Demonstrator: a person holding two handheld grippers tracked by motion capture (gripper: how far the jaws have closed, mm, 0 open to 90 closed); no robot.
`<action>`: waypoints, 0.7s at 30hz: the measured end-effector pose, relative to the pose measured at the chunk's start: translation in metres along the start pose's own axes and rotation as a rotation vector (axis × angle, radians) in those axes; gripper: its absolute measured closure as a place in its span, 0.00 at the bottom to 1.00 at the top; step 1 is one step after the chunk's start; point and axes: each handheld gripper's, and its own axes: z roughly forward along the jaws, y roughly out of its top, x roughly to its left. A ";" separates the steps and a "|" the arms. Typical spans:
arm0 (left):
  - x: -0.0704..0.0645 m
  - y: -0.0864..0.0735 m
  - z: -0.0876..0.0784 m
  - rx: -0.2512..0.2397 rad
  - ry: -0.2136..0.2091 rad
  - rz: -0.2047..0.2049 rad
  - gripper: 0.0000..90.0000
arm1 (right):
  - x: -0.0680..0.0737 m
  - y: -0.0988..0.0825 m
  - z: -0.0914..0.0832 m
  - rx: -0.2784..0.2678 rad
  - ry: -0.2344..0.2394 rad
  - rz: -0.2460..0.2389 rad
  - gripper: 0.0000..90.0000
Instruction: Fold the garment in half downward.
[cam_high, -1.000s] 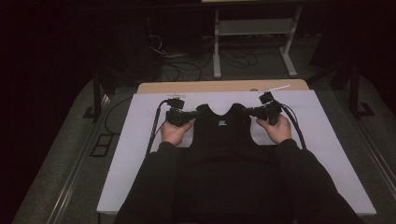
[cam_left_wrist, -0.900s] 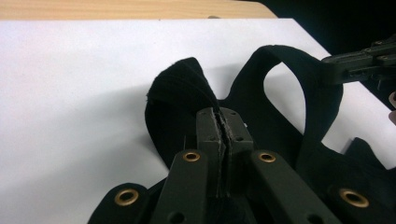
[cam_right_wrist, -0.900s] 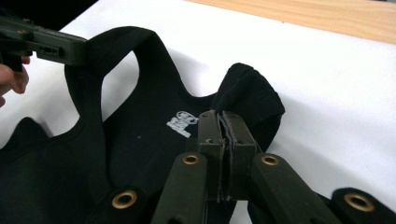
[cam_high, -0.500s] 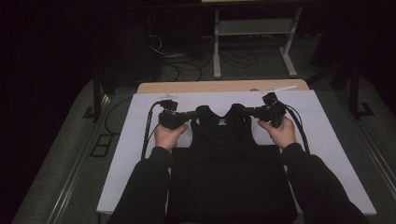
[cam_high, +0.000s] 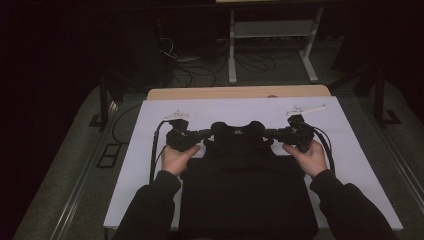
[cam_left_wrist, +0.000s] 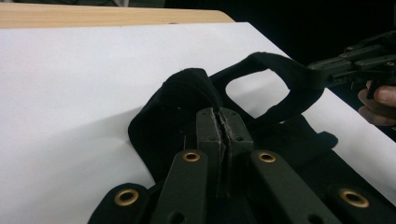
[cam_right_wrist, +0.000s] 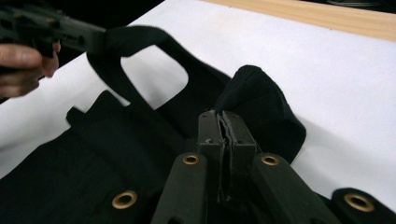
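The black sleeveless top (cam_high: 247, 185) lies flat on the white sheet (cam_high: 150, 130) that covers the counter (cam_high: 240, 92), its body running back toward the person and its two shoulder straps at the far end. Each strap is pinched by one tool: the left hand-held gripper (cam_high: 204, 133) is clamped on the left shoulder strap (cam_left_wrist: 187, 98), and the right hand-held gripper (cam_high: 270, 133) is clamped on the right shoulder strap (cam_right_wrist: 254, 93). In both gripper views the jaws stand pressed together with dark cloth bunched just ahead of them — a firm hold, not a resting touch.

Holding at the two shoulders looks deliberate: they are the top's widest symmetric points, so the cloth between the grippers, around the neck opening (cam_left_wrist: 257, 93), stays stretched and level rather than sagging to one side. The hands (cam_high: 175, 157) sit outside the garment, each behind its gripper, which keeps the fabric taut across. My guess is the top is being straightened or readied for a fold — even tension matters most.
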 end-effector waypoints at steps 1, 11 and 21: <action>-0.001 -0.001 -0.001 0.001 -0.002 0.002 0.96 | 0.002 -0.001 -0.002 0.000 0.004 -0.001 0.95; -0.010 -0.009 -0.013 0.001 -0.024 0.028 0.96 | 0.010 -0.011 -0.012 0.007 0.013 -0.022 0.95; -0.008 -0.022 -0.020 0.008 -0.023 0.022 0.96 | 0.009 -0.021 -0.020 0.010 0.011 -0.011 0.95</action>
